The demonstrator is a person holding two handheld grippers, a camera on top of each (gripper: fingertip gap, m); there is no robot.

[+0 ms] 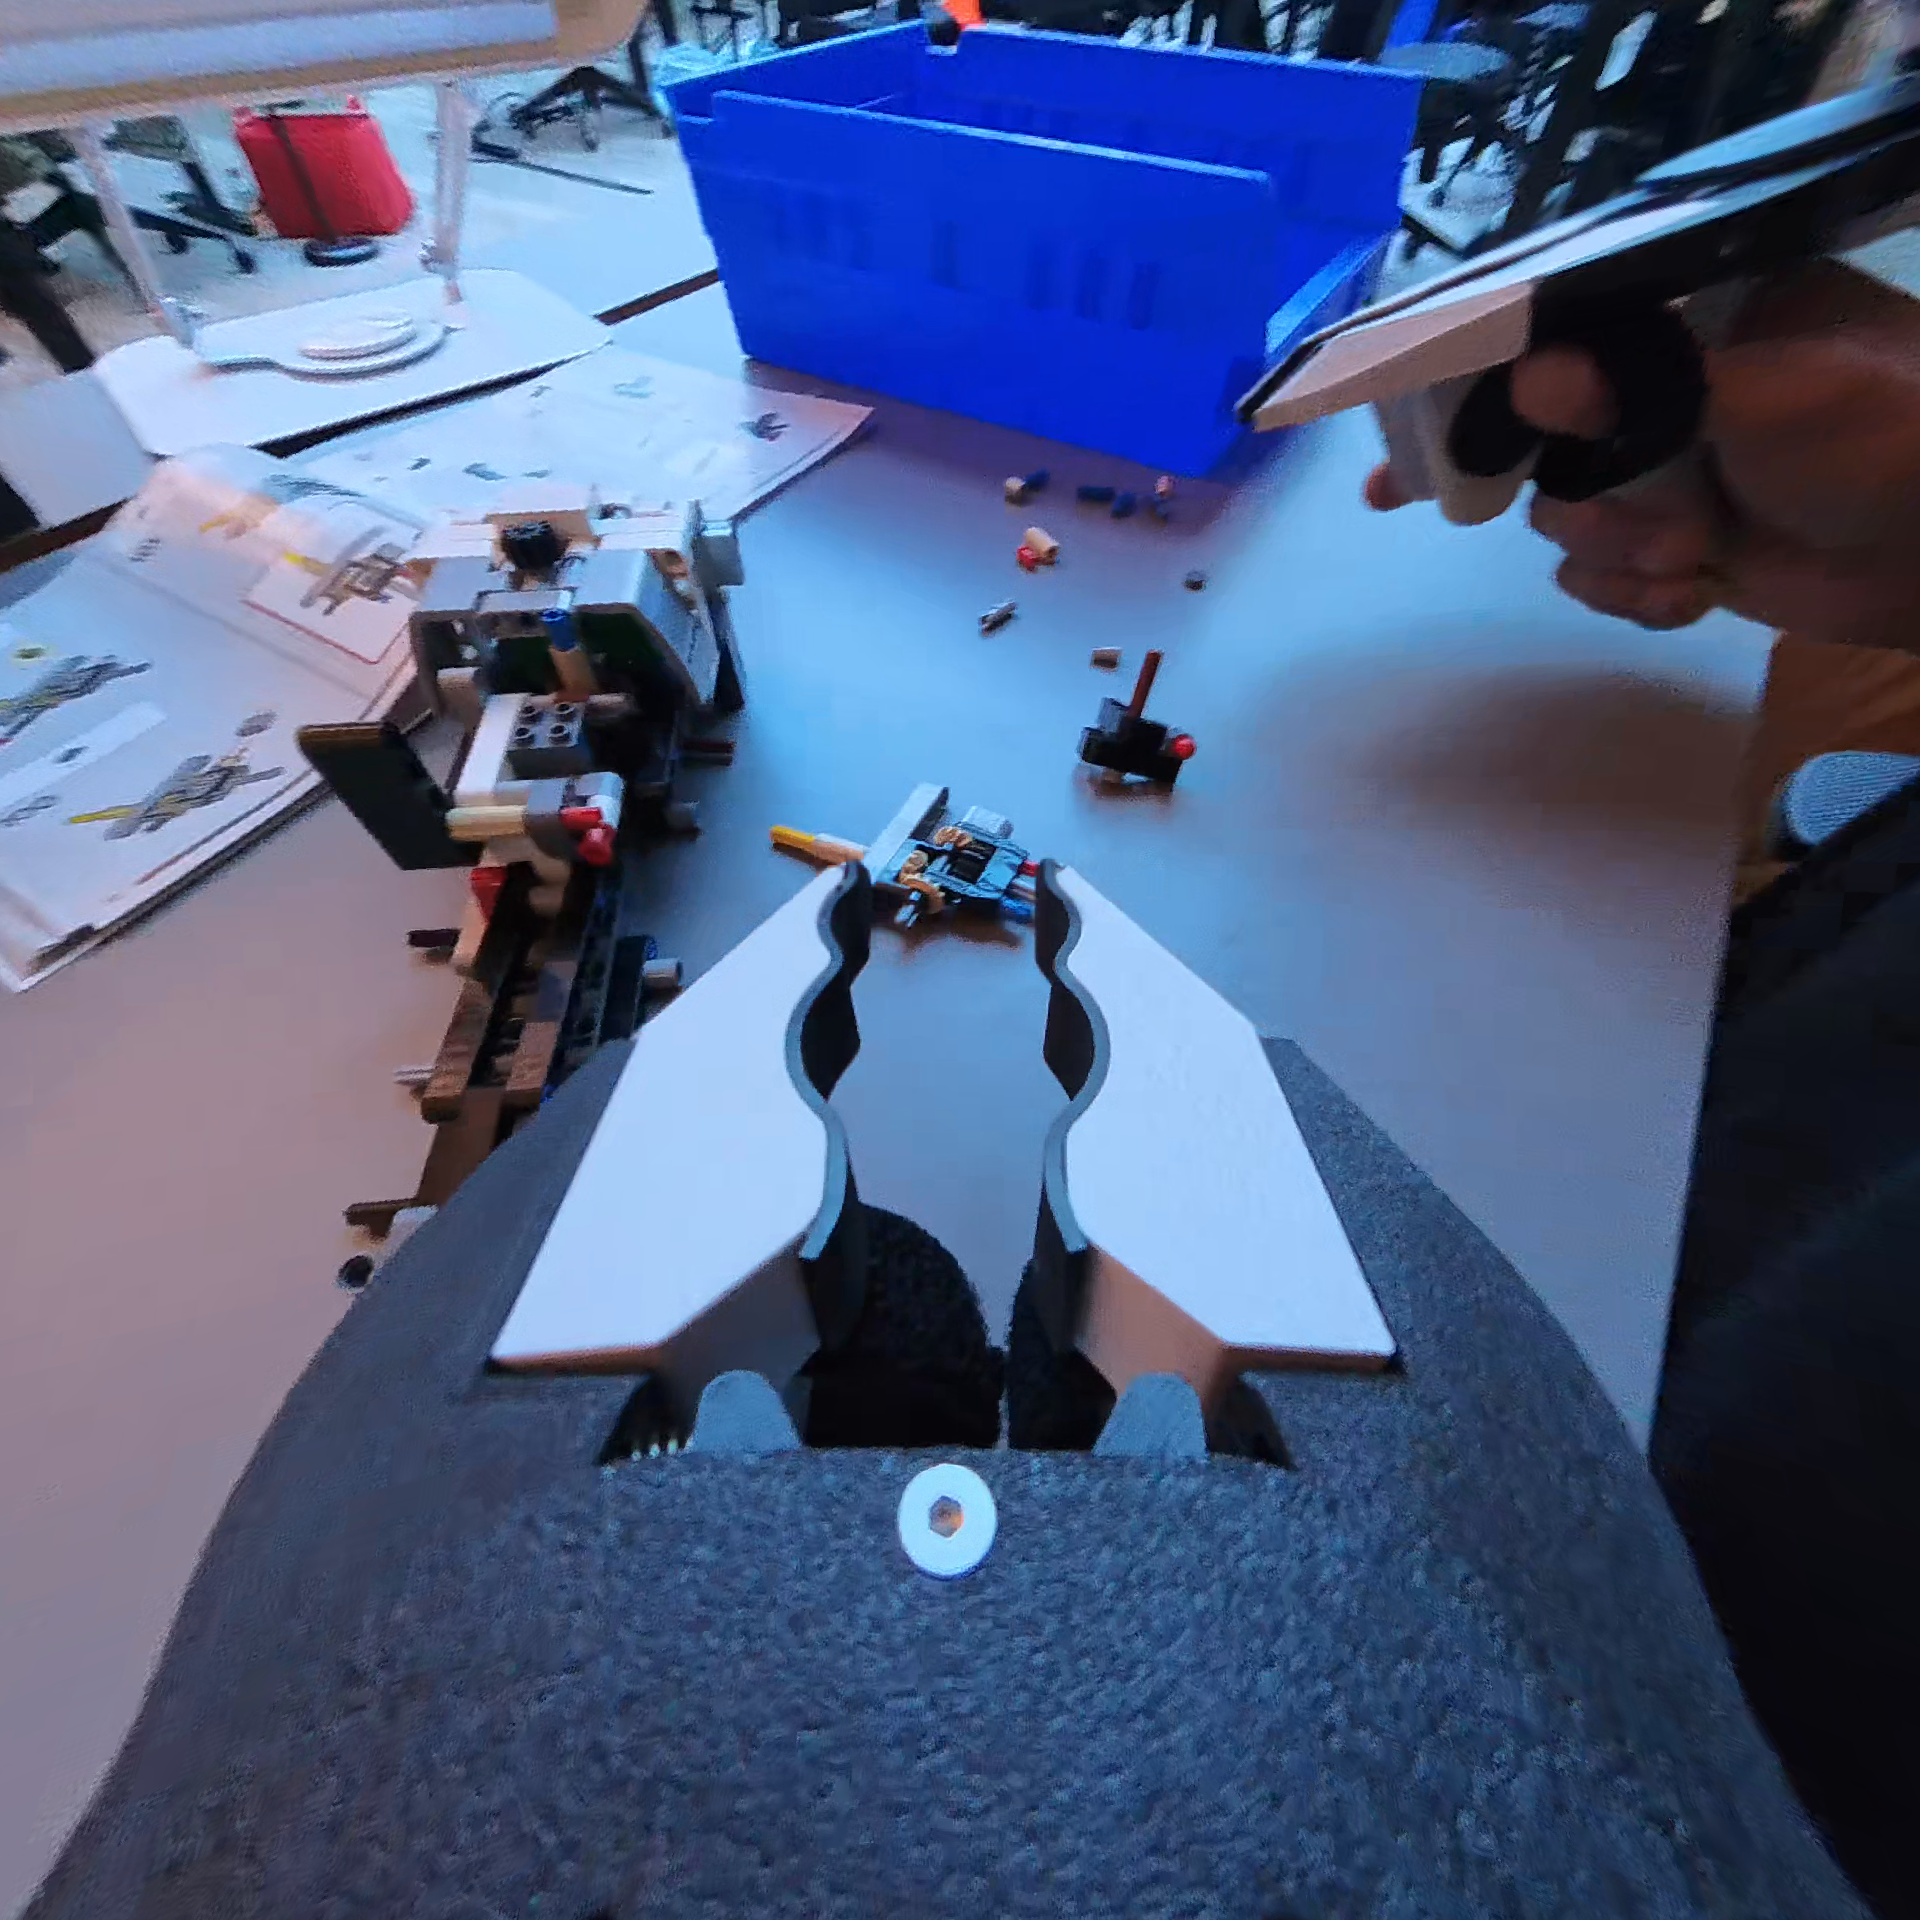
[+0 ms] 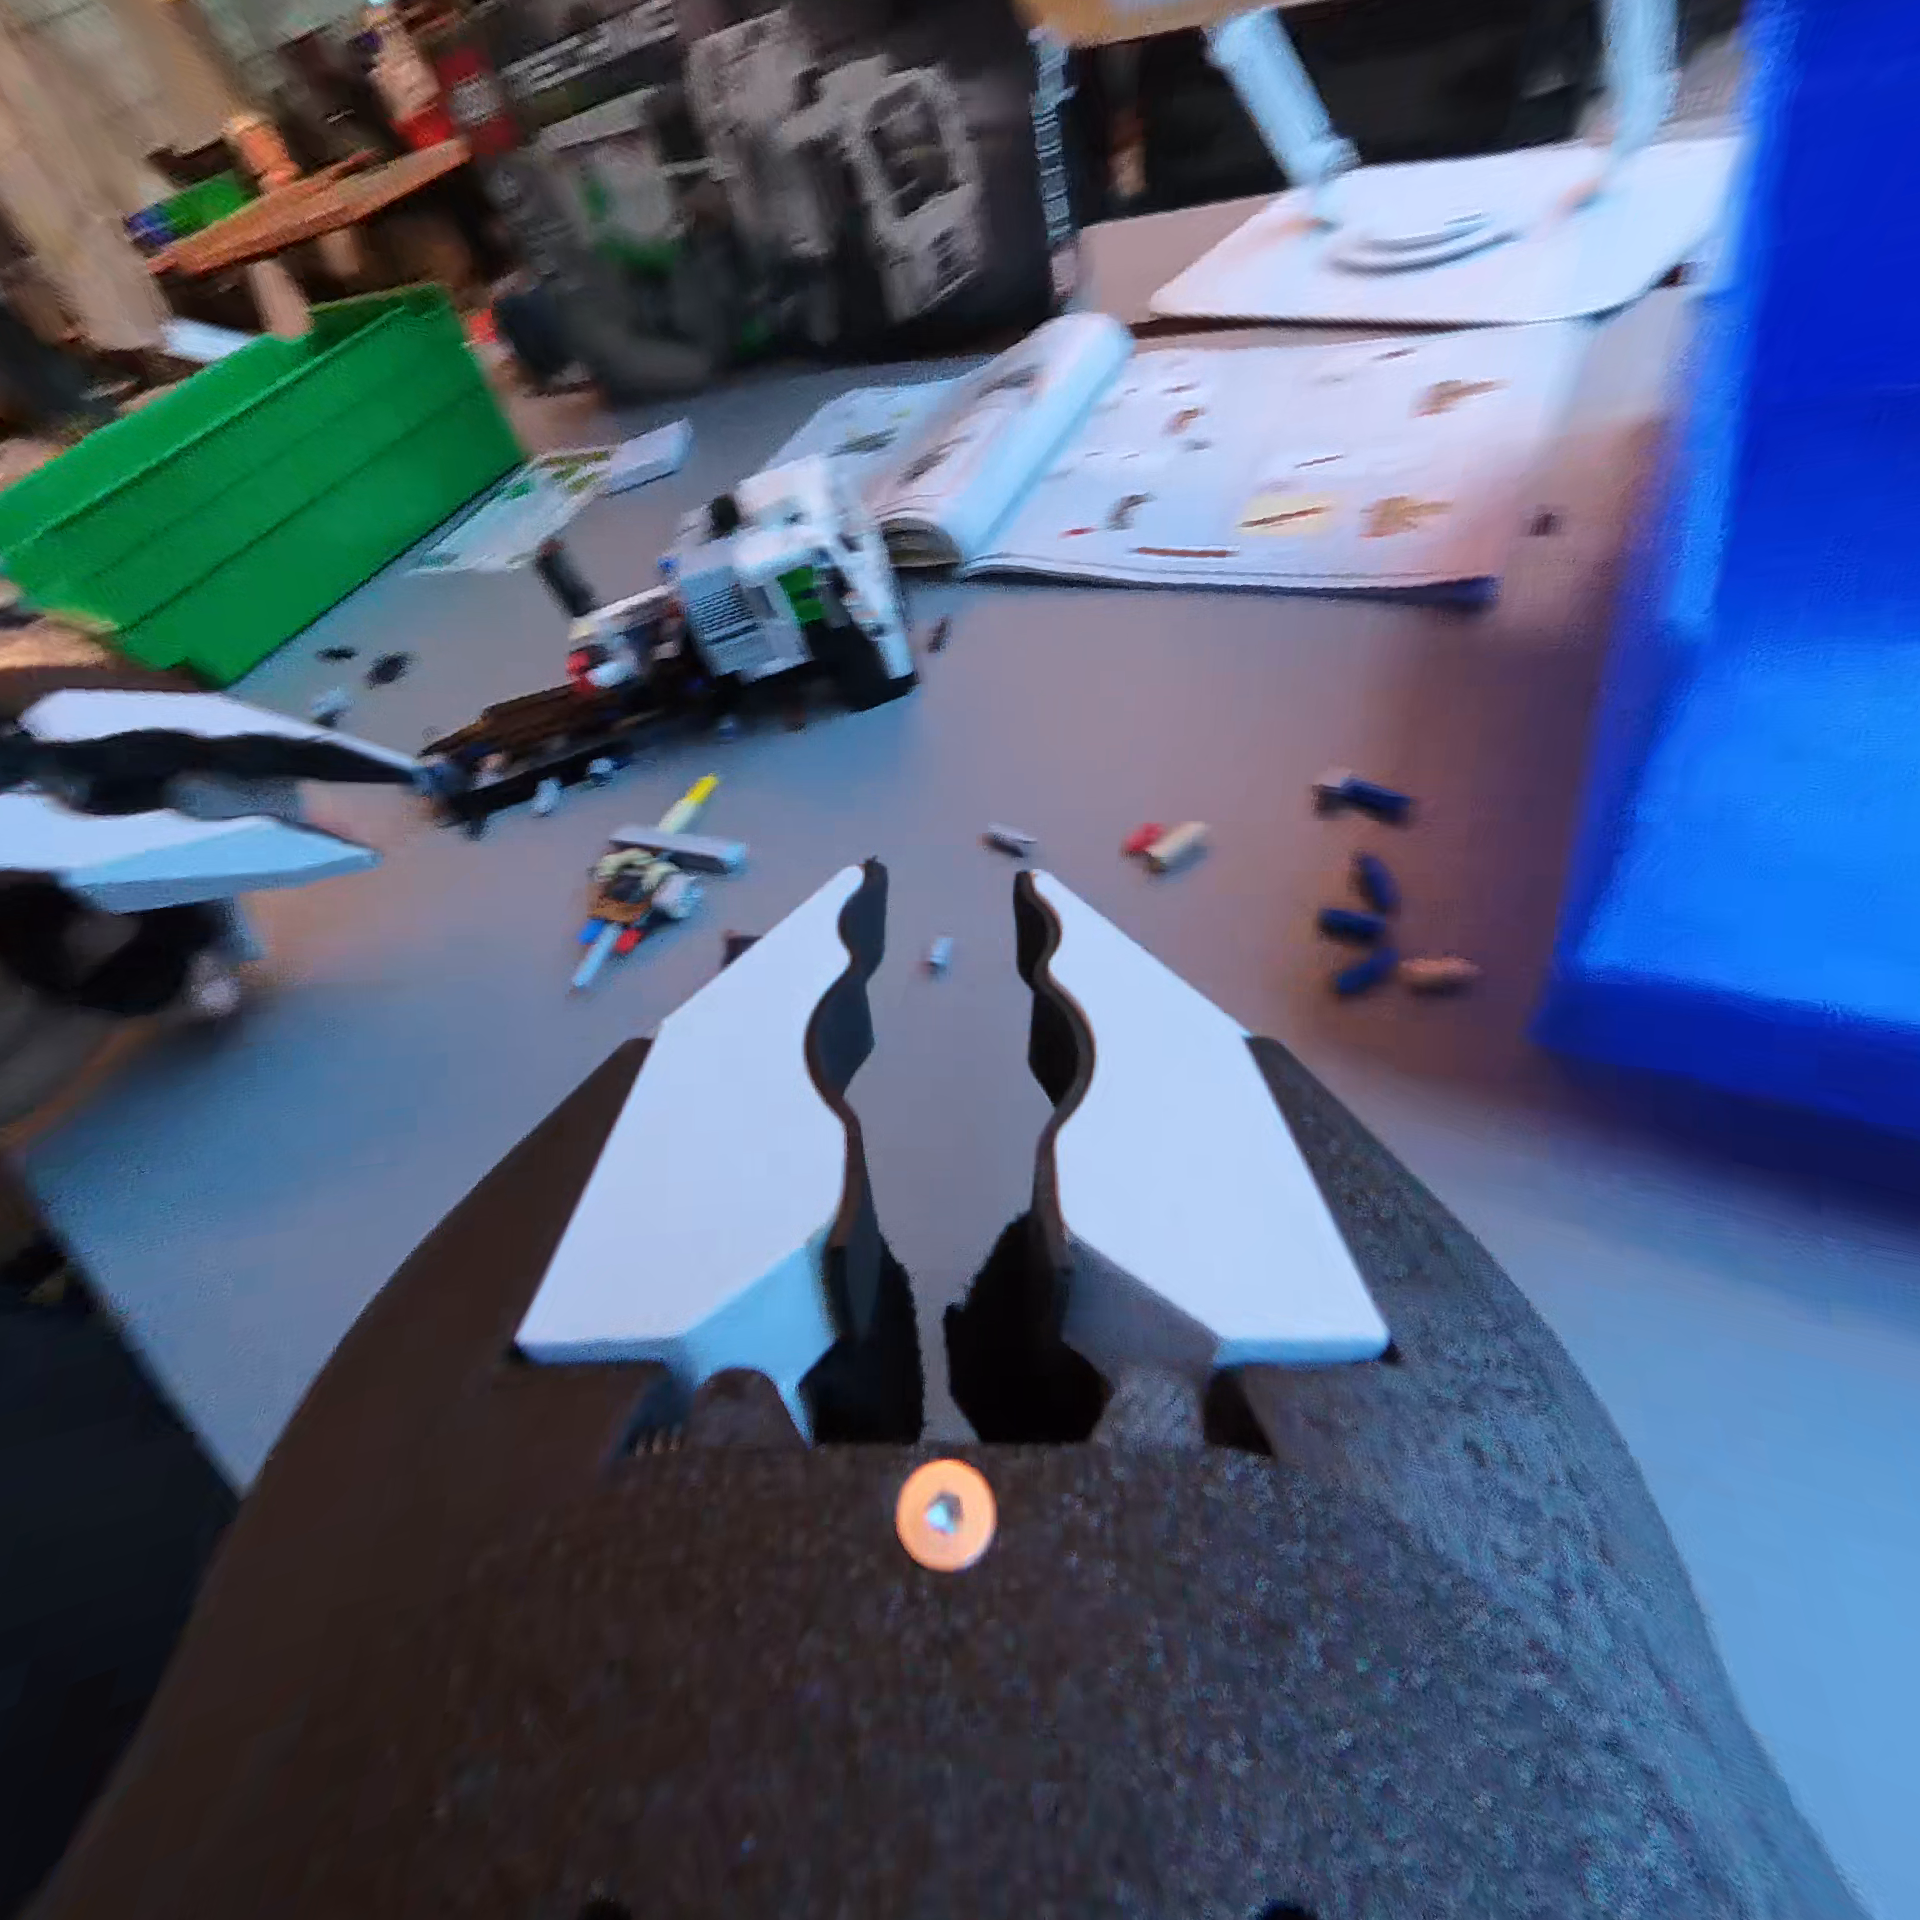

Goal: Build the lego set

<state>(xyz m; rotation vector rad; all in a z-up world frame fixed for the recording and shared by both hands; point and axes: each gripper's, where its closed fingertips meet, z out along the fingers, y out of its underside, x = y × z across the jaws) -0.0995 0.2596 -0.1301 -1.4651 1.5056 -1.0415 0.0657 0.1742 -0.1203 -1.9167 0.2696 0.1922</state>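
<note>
A half-built white, grey and black lego truck (image 1: 561,707) lies on the grey table to the left; it also shows in the right wrist view (image 2: 769,603). A small black and grey lego sub-assembly (image 1: 961,857) with a yellow and tan axle lies just beyond my left gripper's tips. My left gripper (image 1: 951,883) is open and empty, low over the table. My right gripper (image 2: 948,878) is open and empty, hovering over a tiny grey piece (image 2: 938,954). The sub-assembly (image 2: 649,878) lies to its left. The right view is blurred.
A blue bin (image 1: 1018,239) stands at the back, with loose blue, tan and red pins (image 1: 1091,499) before it. A small black piece with a red axle (image 1: 1132,732) stands mid-table. An open instruction booklet (image 1: 156,665) lies left. A green bin (image 2: 249,488) stands far left. The gap from one gripper's tips to the other's is roughly 20 cm. The tiny grey piece (image 2: 938,954) is about 8 cm from my right fingertips. It turns up in the left wrist view (image 1: 1101,665) as well.
</note>
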